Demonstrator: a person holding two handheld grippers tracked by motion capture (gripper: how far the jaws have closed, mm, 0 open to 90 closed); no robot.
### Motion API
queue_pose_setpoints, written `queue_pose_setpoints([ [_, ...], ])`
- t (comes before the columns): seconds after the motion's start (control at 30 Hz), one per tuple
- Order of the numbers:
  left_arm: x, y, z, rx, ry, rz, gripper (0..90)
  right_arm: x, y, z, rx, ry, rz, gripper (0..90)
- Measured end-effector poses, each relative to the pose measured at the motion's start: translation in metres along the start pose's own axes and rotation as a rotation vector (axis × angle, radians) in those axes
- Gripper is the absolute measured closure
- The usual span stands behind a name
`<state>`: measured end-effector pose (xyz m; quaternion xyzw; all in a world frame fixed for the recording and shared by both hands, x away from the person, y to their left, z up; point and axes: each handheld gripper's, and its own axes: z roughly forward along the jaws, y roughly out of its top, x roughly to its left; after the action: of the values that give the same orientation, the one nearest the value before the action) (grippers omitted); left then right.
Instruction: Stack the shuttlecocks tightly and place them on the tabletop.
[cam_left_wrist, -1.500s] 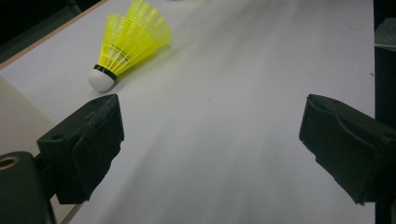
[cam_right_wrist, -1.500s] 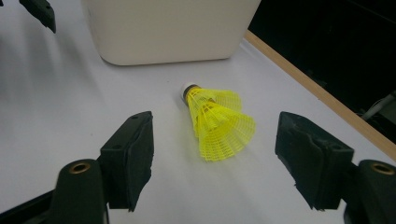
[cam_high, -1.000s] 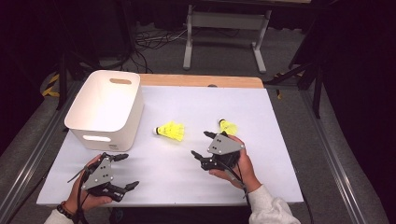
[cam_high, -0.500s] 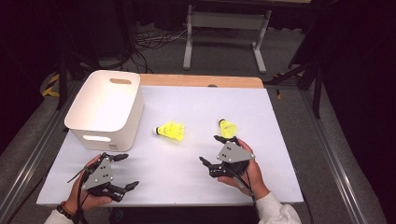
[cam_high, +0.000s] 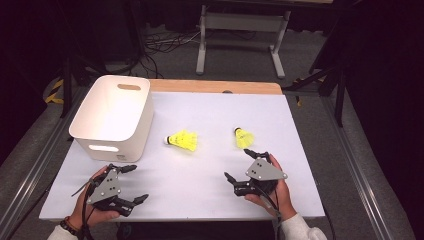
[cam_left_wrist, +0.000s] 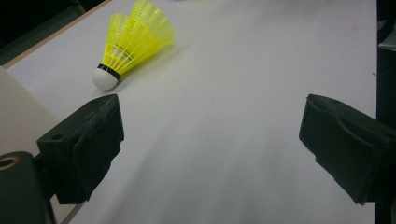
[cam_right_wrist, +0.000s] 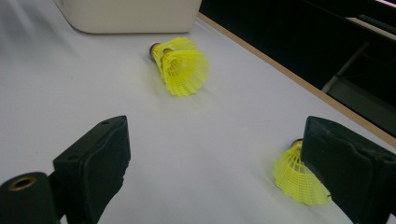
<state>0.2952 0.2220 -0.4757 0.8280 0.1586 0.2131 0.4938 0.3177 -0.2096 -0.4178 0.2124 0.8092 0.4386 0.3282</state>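
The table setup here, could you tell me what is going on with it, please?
A person sits at a white table with a gripper in each hand. The left gripper and right gripper are both open and hold nothing. Two yellow shuttlecocks lie on their sides: the left shuttlecock beside a white bin, the right shuttlecock just beyond the right gripper. The bin looks empty as far as its inside shows. Neither shuttlecock is being touched.
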Motion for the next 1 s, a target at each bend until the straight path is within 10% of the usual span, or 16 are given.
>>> queue_pose_setpoints([
  [1.0, -0.001, -0.001, -0.002, 0.002, 0.014, -0.001, 7.3, -0.008, -0.051, -0.013, 0.119, -0.049, 0.047, 9.2],
])
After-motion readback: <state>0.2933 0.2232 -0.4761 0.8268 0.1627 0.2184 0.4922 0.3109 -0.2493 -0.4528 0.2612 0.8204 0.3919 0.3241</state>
